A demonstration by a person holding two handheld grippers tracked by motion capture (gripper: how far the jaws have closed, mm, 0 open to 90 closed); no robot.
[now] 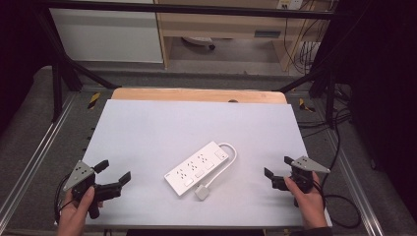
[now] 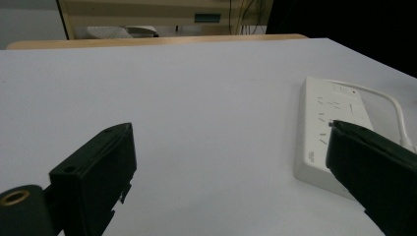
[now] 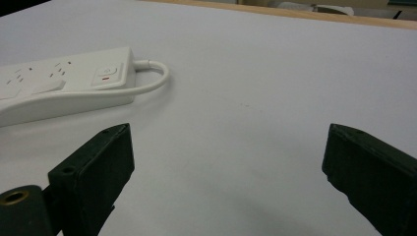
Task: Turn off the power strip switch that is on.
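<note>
Currently: white power strip [image 1: 198, 167] lying flat, diagonal, at near-centre of white table [image 1: 162, 128]; cord loops from its far-right end back to plug [image 1: 202, 192] beside its near side. Left gripper [image 1: 114, 176] near-left, jaws wide apart, nothing between. Right gripper [image 1: 277, 166] near-right, jaws likewise spread, empty. Both well apart from strip.

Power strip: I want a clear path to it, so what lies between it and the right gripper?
Nothing: in the high view, bare white table separates the power strip from the open right gripper.
</note>
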